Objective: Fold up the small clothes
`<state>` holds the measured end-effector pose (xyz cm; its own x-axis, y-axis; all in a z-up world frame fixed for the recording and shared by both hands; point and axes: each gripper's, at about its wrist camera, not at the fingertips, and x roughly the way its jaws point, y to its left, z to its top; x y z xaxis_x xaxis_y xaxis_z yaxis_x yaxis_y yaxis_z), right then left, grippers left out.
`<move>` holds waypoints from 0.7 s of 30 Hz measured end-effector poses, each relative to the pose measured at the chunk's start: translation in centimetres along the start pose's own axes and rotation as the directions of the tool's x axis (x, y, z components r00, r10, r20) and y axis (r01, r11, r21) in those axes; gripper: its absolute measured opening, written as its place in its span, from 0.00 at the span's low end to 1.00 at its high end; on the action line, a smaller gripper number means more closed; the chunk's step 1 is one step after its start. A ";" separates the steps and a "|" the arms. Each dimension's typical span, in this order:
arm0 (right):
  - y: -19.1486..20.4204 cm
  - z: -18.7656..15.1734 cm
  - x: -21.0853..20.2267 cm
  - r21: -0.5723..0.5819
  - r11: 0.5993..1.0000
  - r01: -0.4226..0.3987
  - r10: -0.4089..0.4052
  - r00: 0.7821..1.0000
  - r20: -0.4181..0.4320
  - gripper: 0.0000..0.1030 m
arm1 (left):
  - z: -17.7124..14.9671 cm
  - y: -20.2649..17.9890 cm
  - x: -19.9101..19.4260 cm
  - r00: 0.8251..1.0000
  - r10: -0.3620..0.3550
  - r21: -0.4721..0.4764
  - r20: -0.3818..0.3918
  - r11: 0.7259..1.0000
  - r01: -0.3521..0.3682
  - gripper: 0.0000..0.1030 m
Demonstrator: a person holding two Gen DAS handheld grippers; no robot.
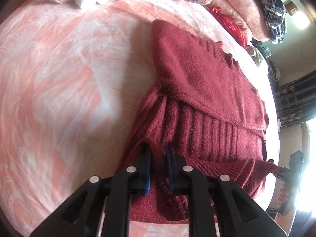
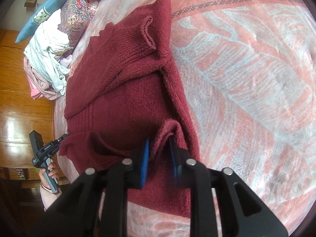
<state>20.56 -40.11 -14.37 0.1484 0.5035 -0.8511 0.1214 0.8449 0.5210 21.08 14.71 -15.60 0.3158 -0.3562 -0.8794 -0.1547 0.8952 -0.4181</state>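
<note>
Fingers first: left gripper [image 1: 158, 154] stands narrow w/ a ridge of hem between the blue pads, right gripper [image 2: 159, 148] about half open w/ a knit fold poking up between its pads; pads look slack on both, so prob. letting go, not holding

Blanket [image 1: 59, 88], pink/white, covers the bed. Sweater [image 1: 207, 90], dark red, lies on it w/ sleeves folded in over the body, collar at the far end, hem nearest both grippers, which sit at the two hem corners. Clothes pile [image 2: 47, 59] sits beyond the collar, apart from the sweater

Key relation: sweater's long axis runs straight away from the fingers, hem to collar. Both hands equally near, one per corner, so next fold likely carries hem fwd toward collar
</note>
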 end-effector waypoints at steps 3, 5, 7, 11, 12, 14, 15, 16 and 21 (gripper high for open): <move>0.4 -0.2 -2.5 -0.044 0.996 0.080 -0.076 0.994 0.073 0.48 | -0.2 0.1 -3.1 0.995 0.036 0.031 0.090 0.999 -0.039 0.45; 0.4 -0.5 -4.0 -0.056 0.996 0.075 -0.070 0.993 0.093 0.47 | -0.3 0.0 -5.4 0.985 0.064 0.065 0.159 0.995 -0.075 0.48; 0.9 -1.0 -5.2 -0.087 0.992 0.087 -0.077 0.991 0.109 0.47 | -0.4 -0.4 -7.2 0.975 0.078 0.116 0.206 0.988 -0.103 0.49; 2.4 -1.9 -5.4 -0.156 0.983 0.098 -0.085 0.992 0.092 0.54 | -0.9 -2.1 -7.5 0.962 0.142 0.256 0.233 0.945 -0.201 0.64; 2.8 -2.0 -4.9 -0.169 0.980 0.101 -0.089 0.993 0.081 0.54 | -1.0 -2.5 -7.1 0.961 0.156 0.286 0.228 0.933 -0.219 0.64; 3.4 -1.9 -3.8 -0.189 0.975 0.113 -0.103 0.993 0.062 0.56 | -1.1 -3.4 -5.6 0.960 0.180 0.342 0.215 0.907 -0.246 0.64; 3.5 -1.9 -3.1 -0.195 0.973 0.119 -0.111 0.993 0.050 0.56 | -1.2 -3.8 -4.9 0.961 0.185 0.364 0.204 0.897 -0.250 0.64; 3.7 -1.7 -2.5 -0.197 0.973 0.122 -0.116 0.992 0.040 0.56 | -1.2 -4.2 -3.9 0.963 0.191 0.381 0.189 0.890 -0.251 0.65; 3.5 -0.8 -0.3 -0.193 0.973 0.123 -0.124 0.992 0.008 0.56 | -0.9 -5.5 0.5 0.961 0.246 0.439 0.127 0.855 -0.277 0.65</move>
<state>20.19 -37.15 -12.33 0.1400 0.3938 -0.9085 -0.0535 0.9192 0.3902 21.26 9.41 -13.90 0.3841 -0.0883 -0.9191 0.1913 0.9814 -0.0144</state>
